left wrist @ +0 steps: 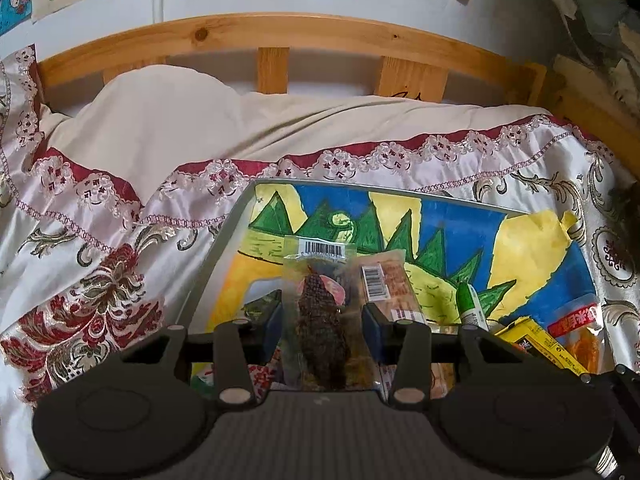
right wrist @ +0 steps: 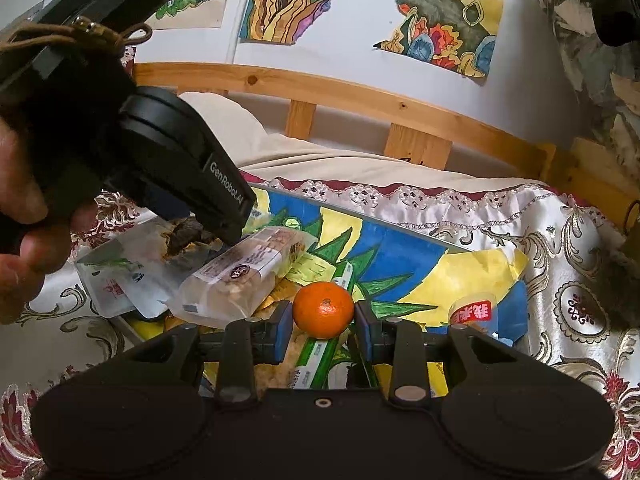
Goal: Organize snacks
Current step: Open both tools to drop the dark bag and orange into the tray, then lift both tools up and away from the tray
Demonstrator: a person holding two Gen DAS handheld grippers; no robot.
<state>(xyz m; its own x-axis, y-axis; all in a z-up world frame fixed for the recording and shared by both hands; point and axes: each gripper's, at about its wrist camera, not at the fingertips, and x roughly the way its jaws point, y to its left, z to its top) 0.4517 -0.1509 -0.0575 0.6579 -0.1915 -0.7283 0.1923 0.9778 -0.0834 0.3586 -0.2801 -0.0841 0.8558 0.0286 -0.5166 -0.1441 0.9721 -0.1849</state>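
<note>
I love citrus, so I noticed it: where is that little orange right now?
In the right wrist view the orange sits low and central, pinched in the right claw above the dinosaur drawing, with a clear cracker packet to its left.

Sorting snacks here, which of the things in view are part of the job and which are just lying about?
Job: orange in right claw; clear packet of dark dried snack in left claw; wrapped bar; yellow box; tray.
Lying about: bedspread; pillow; wall drawings.
</note>
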